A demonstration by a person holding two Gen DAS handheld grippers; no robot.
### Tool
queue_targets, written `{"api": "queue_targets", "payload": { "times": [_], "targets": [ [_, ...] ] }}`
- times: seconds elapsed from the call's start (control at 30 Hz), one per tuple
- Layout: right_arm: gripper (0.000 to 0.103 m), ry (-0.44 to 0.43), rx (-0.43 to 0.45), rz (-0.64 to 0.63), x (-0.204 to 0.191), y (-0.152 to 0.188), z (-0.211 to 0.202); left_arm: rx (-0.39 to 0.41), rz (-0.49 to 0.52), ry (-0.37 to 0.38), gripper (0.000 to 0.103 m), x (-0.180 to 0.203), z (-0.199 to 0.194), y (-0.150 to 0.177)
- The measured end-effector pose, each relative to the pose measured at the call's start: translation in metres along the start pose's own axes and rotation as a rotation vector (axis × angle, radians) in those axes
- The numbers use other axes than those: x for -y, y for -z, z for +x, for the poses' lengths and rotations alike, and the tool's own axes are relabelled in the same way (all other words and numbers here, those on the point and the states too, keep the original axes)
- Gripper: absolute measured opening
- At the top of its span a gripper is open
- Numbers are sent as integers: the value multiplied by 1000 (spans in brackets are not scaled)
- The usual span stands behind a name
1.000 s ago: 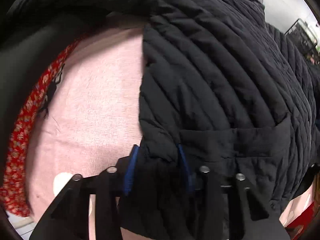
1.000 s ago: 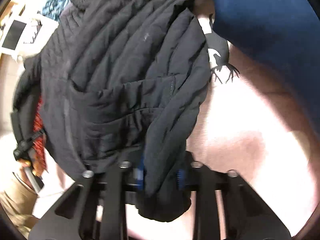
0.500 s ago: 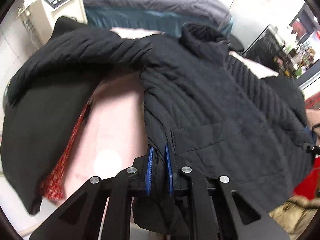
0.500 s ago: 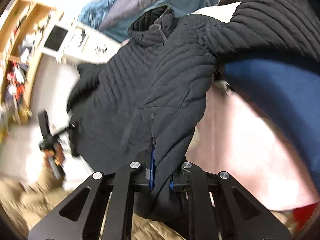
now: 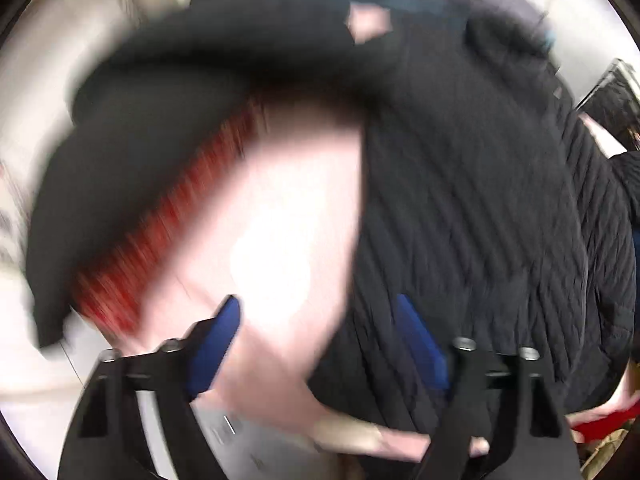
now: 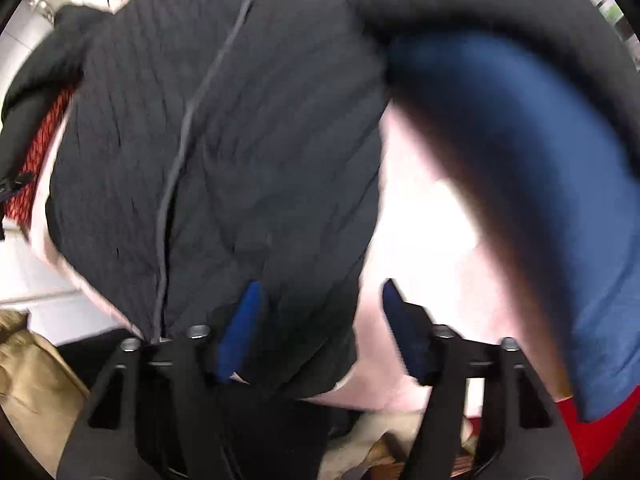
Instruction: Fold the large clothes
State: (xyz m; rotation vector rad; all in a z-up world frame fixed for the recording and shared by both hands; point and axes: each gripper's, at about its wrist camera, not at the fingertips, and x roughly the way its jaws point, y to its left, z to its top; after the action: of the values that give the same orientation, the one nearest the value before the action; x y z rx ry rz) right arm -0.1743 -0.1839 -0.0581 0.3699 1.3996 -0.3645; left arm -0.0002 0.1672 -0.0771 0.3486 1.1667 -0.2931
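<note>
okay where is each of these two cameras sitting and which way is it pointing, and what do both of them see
Left wrist: on the left tongs, facing forward over the black quilted jacket and pink cover; its own spread blue-padded fingers show.
Right wrist: on the right tongs, facing the jacket's zipper and a blue cloth; its spread fingers show.
Shared: the jacket and pink cover.

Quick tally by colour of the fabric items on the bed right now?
Black: 2, the quilted jacket and a dark garment
Blue: 1, the cloth
Red patterned: 1, the cloth
Pink: 1, the sheet
Total: 5
</note>
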Motion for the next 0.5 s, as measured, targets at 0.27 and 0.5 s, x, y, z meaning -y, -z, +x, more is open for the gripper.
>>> {"api": "queue_targets", "payload": {
  "times": [0.27, 0.5],
  "targets": [
    [71, -110, 77, -202, -55, -23, -12, 78, 284, 74, 84, 84, 0, -16],
    [71, 37, -116, -327, -109, -19, 88, -128, 394, -14, 84, 142, 78, 21]
  ]
}}
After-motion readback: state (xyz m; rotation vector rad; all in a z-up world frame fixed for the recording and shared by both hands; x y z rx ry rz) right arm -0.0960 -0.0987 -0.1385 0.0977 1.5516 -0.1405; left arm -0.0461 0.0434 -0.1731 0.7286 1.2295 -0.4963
